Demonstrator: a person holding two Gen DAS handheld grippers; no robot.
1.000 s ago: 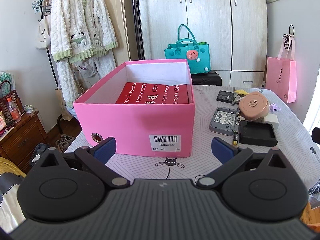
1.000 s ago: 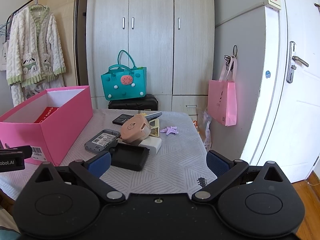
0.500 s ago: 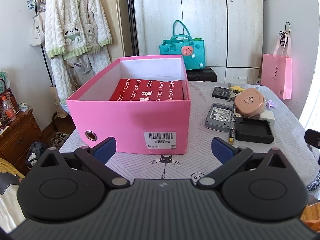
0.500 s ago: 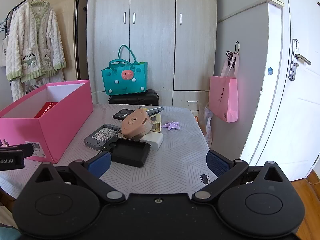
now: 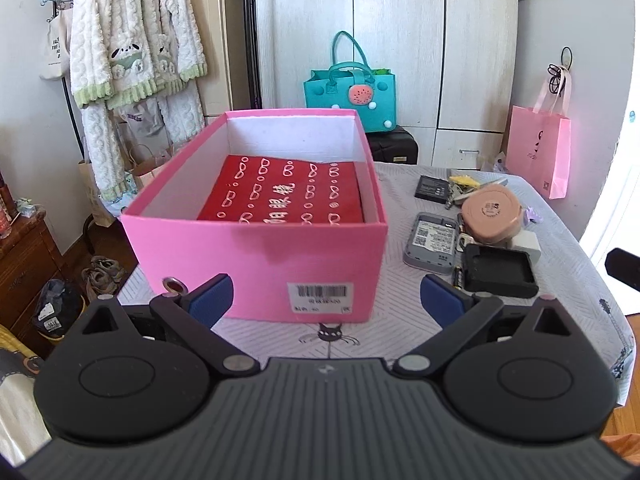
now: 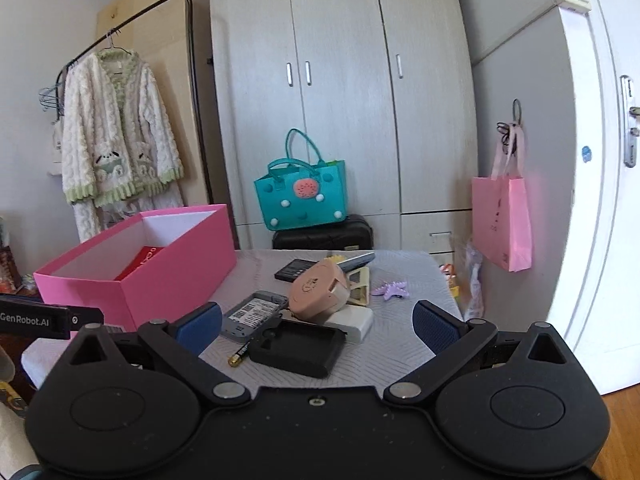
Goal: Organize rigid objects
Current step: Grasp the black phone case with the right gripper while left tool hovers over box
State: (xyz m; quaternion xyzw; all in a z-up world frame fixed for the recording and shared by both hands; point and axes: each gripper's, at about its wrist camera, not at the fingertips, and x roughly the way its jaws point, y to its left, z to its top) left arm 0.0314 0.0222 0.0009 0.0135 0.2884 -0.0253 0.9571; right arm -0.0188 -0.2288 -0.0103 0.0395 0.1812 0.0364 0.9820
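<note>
Both grippers empty, jaws spread wide. The left gripper (image 5: 324, 300) hovers at the near short wall of the pink box (image 5: 256, 256), likely lined up to steady it or just waiting. The right gripper (image 6: 316, 326) hangs low over the clutter at the box's 3 o'clock, probably choosing a first pick; nothing touched.

Box: cardboard, rectangular, open top, white inside, metal eyelet and barcode label on the near wall. A flat red patterned case (image 5: 284, 196) already lies in it.

Clutter is packed tight, so a clean grasp looks tricky. Black moulded tray (image 6: 296, 346) is nearest, with a thin battery (image 6: 239, 356) at its 9 o'clock. Grey slab device (image 6: 252, 314) has a label. Rounded peach case (image 6: 316, 290), smooth plastic, leans on a white block (image 6: 354, 320). Purple star clip (image 6: 390, 290) sits apart at 1 o'clock.
</note>
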